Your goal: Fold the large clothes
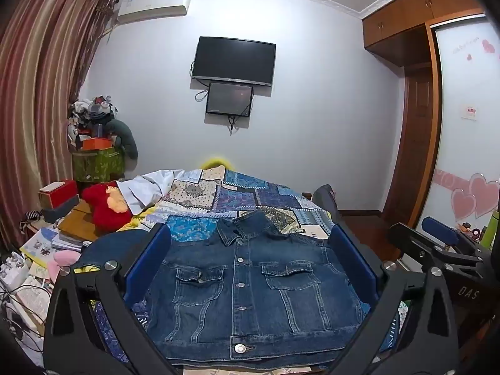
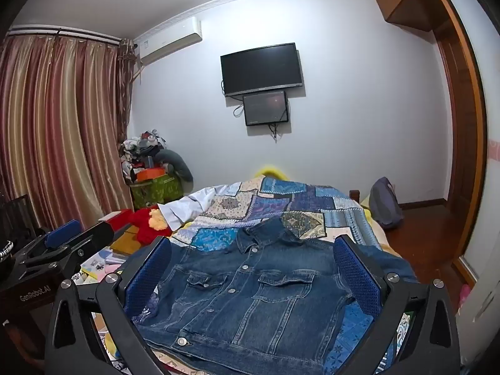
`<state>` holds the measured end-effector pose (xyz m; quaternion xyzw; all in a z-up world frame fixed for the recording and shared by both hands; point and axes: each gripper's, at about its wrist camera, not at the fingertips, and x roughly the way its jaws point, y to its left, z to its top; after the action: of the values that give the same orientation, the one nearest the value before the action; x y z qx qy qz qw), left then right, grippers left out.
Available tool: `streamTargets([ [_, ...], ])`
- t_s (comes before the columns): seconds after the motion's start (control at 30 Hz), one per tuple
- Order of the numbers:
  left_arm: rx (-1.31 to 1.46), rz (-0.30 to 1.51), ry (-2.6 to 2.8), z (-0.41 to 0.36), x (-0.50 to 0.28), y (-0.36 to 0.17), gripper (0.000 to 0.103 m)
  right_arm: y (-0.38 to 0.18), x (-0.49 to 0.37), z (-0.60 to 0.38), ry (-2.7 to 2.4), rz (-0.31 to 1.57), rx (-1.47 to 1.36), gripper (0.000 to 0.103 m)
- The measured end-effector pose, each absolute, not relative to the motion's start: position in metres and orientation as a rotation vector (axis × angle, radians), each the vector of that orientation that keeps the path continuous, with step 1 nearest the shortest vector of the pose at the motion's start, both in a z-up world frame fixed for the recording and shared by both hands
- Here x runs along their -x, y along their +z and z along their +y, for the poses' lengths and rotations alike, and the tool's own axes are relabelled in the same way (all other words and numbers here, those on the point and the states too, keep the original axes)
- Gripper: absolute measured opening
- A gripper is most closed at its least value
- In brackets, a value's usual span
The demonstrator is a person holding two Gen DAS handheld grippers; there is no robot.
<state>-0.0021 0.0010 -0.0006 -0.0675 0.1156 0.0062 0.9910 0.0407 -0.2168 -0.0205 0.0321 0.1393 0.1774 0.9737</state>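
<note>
A blue denim jacket (image 1: 247,284) lies flat on the bed, front up and buttoned, with its collar towards the far wall. One sleeve (image 1: 106,250) spreads out to the left and the other sleeve (image 2: 387,261) to the right. My left gripper (image 1: 250,237) hovers over the jacket's near hem, open, its blue pads apart with nothing between them. My right gripper (image 2: 252,243) hangs beside it over the same jacket (image 2: 250,293), also open and holding nothing. Each gripper shows in the other's view: the right gripper (image 1: 422,231) and the left gripper (image 2: 79,232).
A patchwork quilt (image 1: 237,193) covers the bed. A white garment (image 1: 147,187) and a red plush toy (image 1: 106,206) lie at its far left. Books and clutter (image 1: 47,243) fill the left side. A grey backpack (image 2: 384,203) sits beyond the bed's right edge.
</note>
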Motion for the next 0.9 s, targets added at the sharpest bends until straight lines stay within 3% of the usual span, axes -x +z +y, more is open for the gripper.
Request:
streamTargets([
  [0.9, 0.132, 0.254, 0.020, 0.0020, -0.0075, -0.0059, 0.103, -0.0250, -0.0423, -0.2137, 0.358, 0.277, -0.061, 0.103],
])
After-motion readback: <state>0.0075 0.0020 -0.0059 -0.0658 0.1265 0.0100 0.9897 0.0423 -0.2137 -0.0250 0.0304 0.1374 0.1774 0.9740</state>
